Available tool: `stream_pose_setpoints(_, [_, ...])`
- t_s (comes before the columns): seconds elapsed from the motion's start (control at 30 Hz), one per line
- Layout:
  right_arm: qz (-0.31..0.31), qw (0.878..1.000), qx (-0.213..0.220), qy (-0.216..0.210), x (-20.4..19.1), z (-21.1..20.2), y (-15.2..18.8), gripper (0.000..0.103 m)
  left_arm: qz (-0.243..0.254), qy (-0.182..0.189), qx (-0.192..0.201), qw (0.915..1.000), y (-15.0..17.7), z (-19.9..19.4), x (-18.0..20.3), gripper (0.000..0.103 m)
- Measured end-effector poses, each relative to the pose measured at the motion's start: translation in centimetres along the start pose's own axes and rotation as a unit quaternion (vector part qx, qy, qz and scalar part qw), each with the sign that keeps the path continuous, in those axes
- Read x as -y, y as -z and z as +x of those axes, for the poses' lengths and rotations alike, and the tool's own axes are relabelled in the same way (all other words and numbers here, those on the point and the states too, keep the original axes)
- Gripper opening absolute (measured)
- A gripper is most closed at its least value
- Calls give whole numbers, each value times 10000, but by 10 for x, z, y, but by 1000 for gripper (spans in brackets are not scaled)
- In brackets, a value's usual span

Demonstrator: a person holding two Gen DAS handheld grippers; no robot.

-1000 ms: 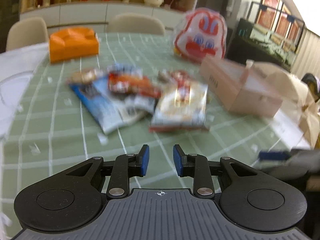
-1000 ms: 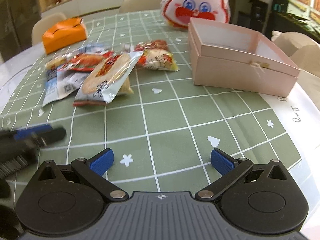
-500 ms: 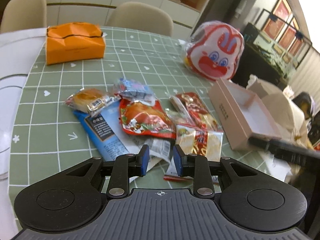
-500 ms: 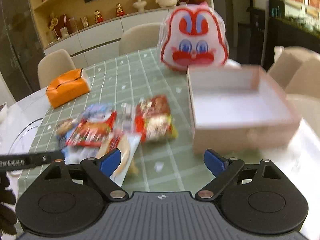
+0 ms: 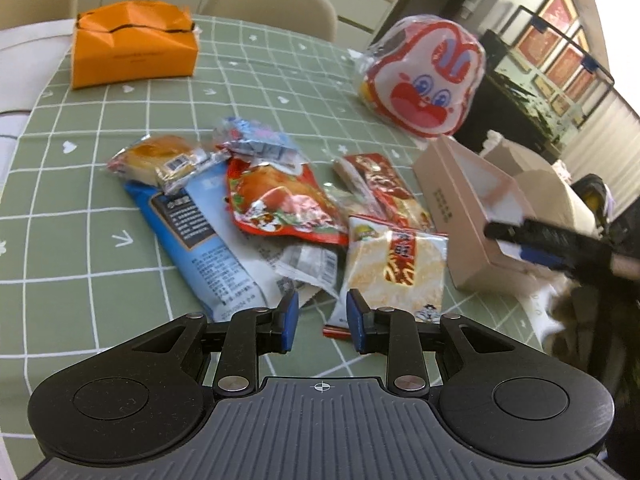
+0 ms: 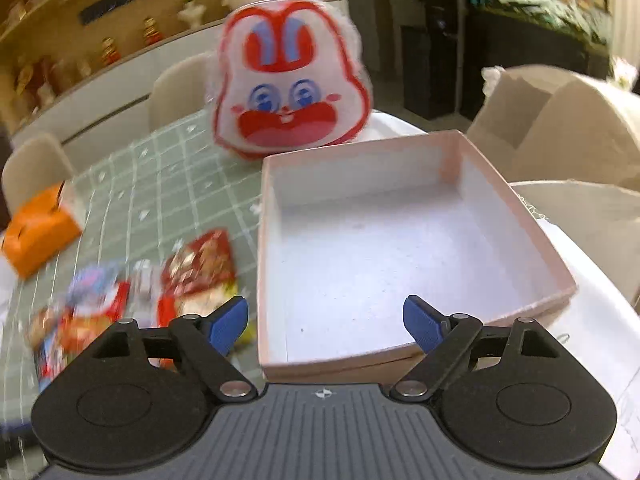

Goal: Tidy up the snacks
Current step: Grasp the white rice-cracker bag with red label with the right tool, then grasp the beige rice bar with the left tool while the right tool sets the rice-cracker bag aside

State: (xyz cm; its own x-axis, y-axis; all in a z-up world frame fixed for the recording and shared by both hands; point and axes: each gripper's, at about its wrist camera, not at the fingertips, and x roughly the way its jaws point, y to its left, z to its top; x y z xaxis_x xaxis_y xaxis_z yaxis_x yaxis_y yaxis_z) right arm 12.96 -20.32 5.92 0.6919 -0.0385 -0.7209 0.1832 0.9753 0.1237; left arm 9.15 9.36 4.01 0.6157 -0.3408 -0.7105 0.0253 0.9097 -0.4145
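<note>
Left wrist view first: a green checked tablecloth [image 5: 80, 216] covers the table, beige chairs [image 5: 272, 0] stand behind it, framed pictures hang on the far right wall. An orange box [image 5: 134, 50] sits at the back left, a rabbit-face bag [image 5: 426, 80] at the back right. The snack pile [image 5: 280, 208] lies mid-table: a blue packet [image 5: 196, 240], a red packet [image 5: 280, 204], a rice-cracker packet [image 5: 396, 268] nearest. The pink box [image 5: 468, 216] stands just right of the pile. Against a second ago, the pile is much closer and sharp instead of smeared. The left gripper [image 5: 322, 322] tilts down over the pile's near edge, jaws narrowly apart, nothing between the pads. The right gripper [image 5: 552, 244] reaches in from the right, over the box's near corner.

Now the right wrist view: shelves with figurines [image 6: 108, 50] line the back wall, and the rabbit-face bag [image 6: 290, 100] stands right behind the pink box [image 6: 532, 240]. The box's white floor is bare. A second ago the box sat off to the upper right; now it fills the centre, snacks [image 6: 196, 276] blurred at the left. The right gripper [image 6: 326, 322] angles down above the box's near wall, jaws wide but closing, holding nothing.
</note>
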Motion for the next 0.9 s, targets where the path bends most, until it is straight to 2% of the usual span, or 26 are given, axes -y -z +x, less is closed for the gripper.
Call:
stream_pose_setpoints(0.1, [-277, 9996, 47, -71, -11, -10, 12, 86, 26, -14, -30, 10000, 2, 0, 2, 30])
stream_pose_setpoints(0.17, [-320, 9989, 350, -31, -19, -26, 20, 85, 50, 5, -27, 10000, 3, -1, 3, 30])
stream_pose_setpoints(0.23, [-316, 9971, 617, -325, -26, -45, 26, 85, 57, -27, 26, 10000, 3, -3, 2, 30])
stream_pose_setpoints(0.27, [-269, 9958, 636, -605, -31, -54, 30, 85, 22, -59, 73, 10000, 2, -5, 1, 30])
stream_pose_setpoints(0.37, [-179, 9900, 317, -1361, -50, -51, 35, 83, -138, -138, 215, 9996, -2, -9, -6, 30])
stream_pose_setpoints(0.47, [-210, 9884, 84, -1505, -73, -29, 41, 77, -186, -174, 227, 9994, -5, -11, -11, 30])
stream_pose_setpoints(0.5, [-187, 9889, -27, -1473, -79, -17, 41, 70, -166, -164, 224, 9995, -5, -12, -11, 30])
stream_pose_setpoints(0.57, [78, 9861, -547, -1567, -80, 5, 41, 31, -96, -136, 216, 9996, -5, -14, -11, 30])
stream_pose_setpoints(0.6, [319, 9815, -755, -1730, -75, 9, 43, 31, -60, -129, 205, 9997, -4, -14, -11, 30])
stream_pose_setpoints(0.67, [554, 9749, -869, -1973, -63, 0, 52, 25, -21, -110, 194, 9997, -4, -15, -11, 30])
stream_pose_setpoints(0.77, [692, 9700, -1036, -2088, -36, -21, 74, 23, 31, -42, 162, 9999, -3, -11, -8, 30])
stream_pose_setpoints(0.9, [1155, 9698, -1130, -1828, 9, -48, 110, 23, 207, 145, 6, 9997, -2, 2, 7, 30])
